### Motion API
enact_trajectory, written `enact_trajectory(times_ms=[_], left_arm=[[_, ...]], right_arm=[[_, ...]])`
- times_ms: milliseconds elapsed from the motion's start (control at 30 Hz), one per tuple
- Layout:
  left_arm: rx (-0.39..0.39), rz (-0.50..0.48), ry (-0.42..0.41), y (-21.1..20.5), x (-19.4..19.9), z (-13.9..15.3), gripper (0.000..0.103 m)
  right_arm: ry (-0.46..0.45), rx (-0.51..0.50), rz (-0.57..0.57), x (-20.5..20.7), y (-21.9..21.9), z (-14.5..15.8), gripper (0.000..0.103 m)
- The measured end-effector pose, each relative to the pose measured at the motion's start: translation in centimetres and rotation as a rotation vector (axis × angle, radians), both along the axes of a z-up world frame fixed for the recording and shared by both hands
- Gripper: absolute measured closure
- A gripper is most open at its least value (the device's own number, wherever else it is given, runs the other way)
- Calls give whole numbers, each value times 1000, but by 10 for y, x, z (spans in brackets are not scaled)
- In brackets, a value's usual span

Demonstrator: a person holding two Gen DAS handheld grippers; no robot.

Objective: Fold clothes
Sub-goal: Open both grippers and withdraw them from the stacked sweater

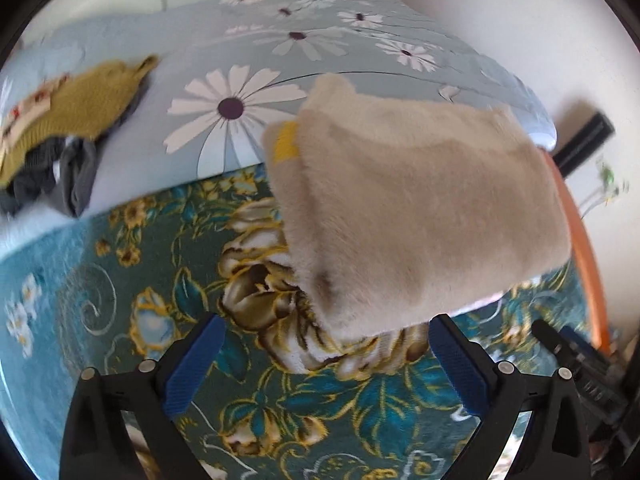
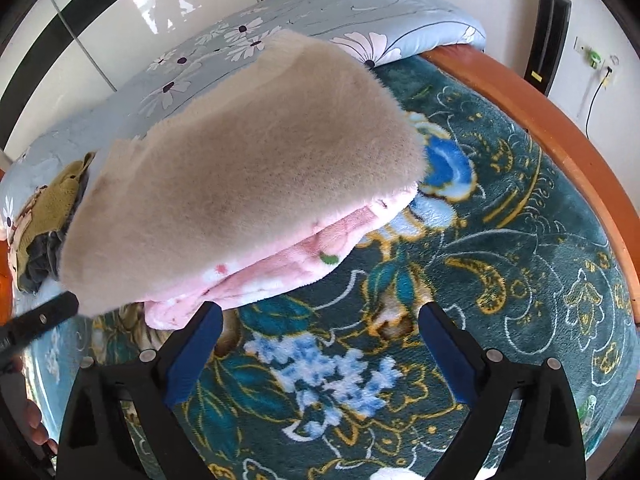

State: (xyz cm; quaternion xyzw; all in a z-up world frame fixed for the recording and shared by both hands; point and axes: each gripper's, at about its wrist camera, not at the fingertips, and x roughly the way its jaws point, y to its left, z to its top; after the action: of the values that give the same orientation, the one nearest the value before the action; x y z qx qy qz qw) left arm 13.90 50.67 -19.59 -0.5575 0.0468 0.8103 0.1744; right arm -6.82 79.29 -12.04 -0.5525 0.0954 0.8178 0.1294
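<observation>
Nearest in the left wrist view, the left gripper has its two blue pads spread wide apart with nothing between them, only the teal floral blanket below; the right gripper stands the same way in its own view, two pads parted and gripping nothing. Just ahead of both tongs lies the folded beige fleece garment, one piece, resting on the blanket; its near edge sits just beyond the left gripper's fingertips, slightly toward its right finger. Only the right wrist view shows what lies under it: a folded pink fleece garment with small printed marks, its edge sticking out beneath the beige one just ahead of the right gripper's left finger. Only the left view shows a yellow patch at the beige garment's far left corner. Farther off and to the left of both tongs, one loose heap holds a mustard knit garment on top of a grey garment, seen more fully from the left. Beyond everything spreads the pale blue daisy-print quilt, and the right view alone shows the long sweep of the orange wooden bed frame to the right
</observation>
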Motion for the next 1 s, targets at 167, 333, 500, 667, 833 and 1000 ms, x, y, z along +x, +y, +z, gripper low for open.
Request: enact_trajectory(times_ms=[167,333,500,667,833,1000], left_arm=[[-87,-45,45,14,10,-10,0],[-110,-46,38,20,14,-21,0],[-128,-54,12,23,15,-31,0],[-121,-17,-18,18,12,-34,0],[-127,0,-12,15,10,-33,0],[-134,-8,-10,16,10,-34,0]], right_arm=[[11,10,14,3,0,-4,4],[18,42,21,4,-1,-9,0],[4,55,44,2,-4,-17,0],[-6,71,70,3,-11,-22,0],[-7,84,103,3,-21,-25,0],[-15,100,135,2,-29,-30,0]])
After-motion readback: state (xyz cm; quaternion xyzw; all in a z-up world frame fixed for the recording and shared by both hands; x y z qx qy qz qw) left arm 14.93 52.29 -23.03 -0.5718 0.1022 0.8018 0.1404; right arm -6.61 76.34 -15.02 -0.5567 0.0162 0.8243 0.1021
